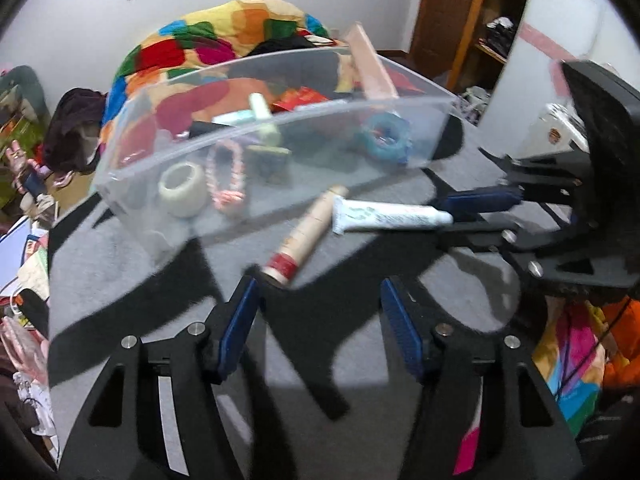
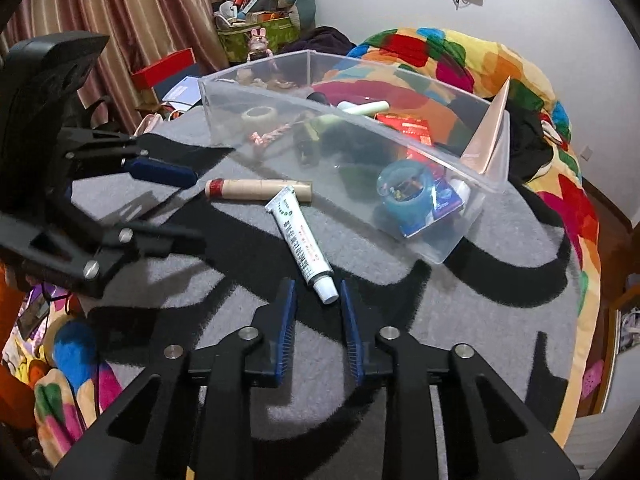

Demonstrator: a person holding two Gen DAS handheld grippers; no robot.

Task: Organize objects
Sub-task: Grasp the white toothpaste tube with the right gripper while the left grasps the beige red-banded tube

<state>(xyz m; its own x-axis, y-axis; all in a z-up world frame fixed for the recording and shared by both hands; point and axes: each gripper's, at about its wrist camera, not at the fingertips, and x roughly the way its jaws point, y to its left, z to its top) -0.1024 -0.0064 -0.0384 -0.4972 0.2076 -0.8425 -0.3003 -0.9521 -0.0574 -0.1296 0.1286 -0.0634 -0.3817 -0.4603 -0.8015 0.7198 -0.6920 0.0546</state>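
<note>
My right claw (image 2: 318, 300) is partly open, its two blue pads standing either side of the capped end of the white tube (image 2: 302, 240), which lies on the grey mat (image 2: 480, 312) straight ahead of me. I cannot tell whether the pads already touch the cap; nothing is lifted. The tube runs away from my fingertips, and its flat crimped end rests against the tan cardboard tube (image 2: 258, 189) that lies crosswise just beyond it. Past both sits the clear plastic bin (image 2: 440, 256), already holding tape rolls, a bracelet, a red packet and more.

My left claw (image 1: 320, 304) is wide open and holds nothing; the red-banded end of the tan cardboard tube (image 1: 306, 236) lies just ahead of its left pad (image 1: 240, 320).

As I judge it, the step is to grip the white tube and carry it into the bin. To do it well I should push a little further forward before closing, so the pads take the tube's shoulder instead of the small cap, which could slip out. I should lift straight up first, so the crimped end does not drag the cardboard tube along, then clear the bin's near wall before letting go
</note>
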